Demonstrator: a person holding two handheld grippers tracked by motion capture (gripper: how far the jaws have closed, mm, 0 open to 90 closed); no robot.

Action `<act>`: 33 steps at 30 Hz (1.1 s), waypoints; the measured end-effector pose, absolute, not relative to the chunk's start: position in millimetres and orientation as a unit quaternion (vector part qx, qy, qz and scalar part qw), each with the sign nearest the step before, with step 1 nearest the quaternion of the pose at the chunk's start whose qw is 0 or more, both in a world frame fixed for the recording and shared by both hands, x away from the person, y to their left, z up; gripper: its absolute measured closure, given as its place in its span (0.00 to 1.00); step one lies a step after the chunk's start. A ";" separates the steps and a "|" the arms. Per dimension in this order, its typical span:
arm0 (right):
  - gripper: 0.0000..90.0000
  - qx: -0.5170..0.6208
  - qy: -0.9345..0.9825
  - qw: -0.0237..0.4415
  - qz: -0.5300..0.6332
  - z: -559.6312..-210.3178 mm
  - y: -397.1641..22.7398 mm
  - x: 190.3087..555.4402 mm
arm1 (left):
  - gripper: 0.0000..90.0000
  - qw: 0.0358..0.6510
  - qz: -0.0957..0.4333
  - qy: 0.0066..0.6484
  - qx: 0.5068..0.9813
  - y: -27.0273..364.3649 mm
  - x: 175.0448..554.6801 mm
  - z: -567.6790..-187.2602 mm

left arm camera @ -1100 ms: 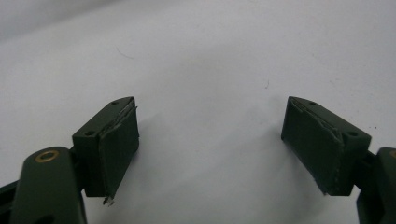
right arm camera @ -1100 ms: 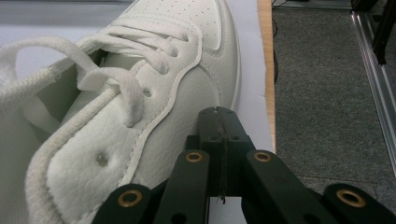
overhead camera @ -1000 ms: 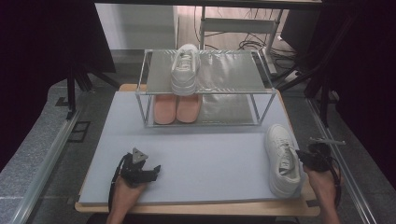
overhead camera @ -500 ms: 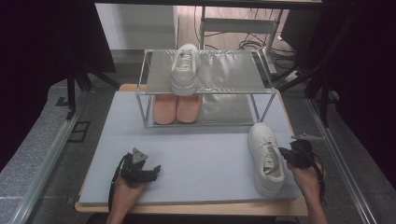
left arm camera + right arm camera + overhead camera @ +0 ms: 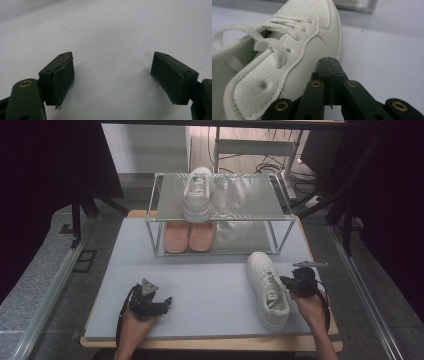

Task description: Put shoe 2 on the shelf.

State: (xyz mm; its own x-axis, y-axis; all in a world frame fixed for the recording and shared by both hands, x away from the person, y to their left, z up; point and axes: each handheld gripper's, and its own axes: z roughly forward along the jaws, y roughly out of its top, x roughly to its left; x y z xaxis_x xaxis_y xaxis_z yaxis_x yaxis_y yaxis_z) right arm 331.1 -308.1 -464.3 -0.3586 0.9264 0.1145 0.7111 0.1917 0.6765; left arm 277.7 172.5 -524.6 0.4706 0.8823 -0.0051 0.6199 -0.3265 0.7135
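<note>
Right hand-held gripper (image 5: 329, 62) closed, against white sneaker (image 5: 287, 57)

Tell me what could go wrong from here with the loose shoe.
The right gripper sits shut against the white shoe, gripping nothing, so a nudge may spin the shoe. Its toe lies near the rack's front leg and could knock it. Loose laces could snag the jaws.

White shoe (image 5: 267, 287), pale grey mat (image 5: 200, 285)

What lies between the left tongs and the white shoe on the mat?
Bare grey mat in the high view, between the left tongs and the white shoe.
</note>
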 end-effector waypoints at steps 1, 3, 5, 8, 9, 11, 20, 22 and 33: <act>1.00 0.541 0.756 0.160 0.333 -464.4 -305.1 331.7 | 0.21 0.333 0.197 0.475 0.790 172.5 277.7 -524.6; 1.00 0.536 0.759 0.155 0.336 -464.6 -299.0 333.2 | 0.21 0.333 0.197 0.475 0.790 172.5 277.7 -524.5; 1.00 0.531 0.762 0.150 0.338 -464.8 -292.8 334.6 | 0.21 0.330 0.197 0.473 0.793 173.0 277.6 -524.2; 1.00 0.521 0.770 0.140 0.341 -464.8 -284.2 337.0 | 0.21 0.330 0.197 0.473 0.793 172.9 277.6 -524.2; 1.00 0.518 0.772 0.137 0.342 -464.8 -281.2 337.7 | 0.21 0.330 0.197 0.473 0.793 172.9 277.6 -524.2; 1.00 0.513 0.775 0.132 0.343 -464.9 -274.9 339.3 | 0.21 0.330 0.198 0.473 0.793 172.9 277.6 -524.2; 1.00 0.489 0.793 0.111 0.347 -465.0 -247.2 346.6 | 0.21 0.330 0.198 0.473 0.793 172.9 277.5 -524.2; 1.00 0.485 0.796 0.107 0.347 -465.1 -242.4 347.8 | 0.21 0.330 0.198 0.473 0.793 172.8 277.5 -524.2; 1.00 0.447 0.819 0.082 0.349 -464.6 -214.1 354.1 | 0.21 0.330 0.198 0.473 0.793 172.8 277.4 -524.2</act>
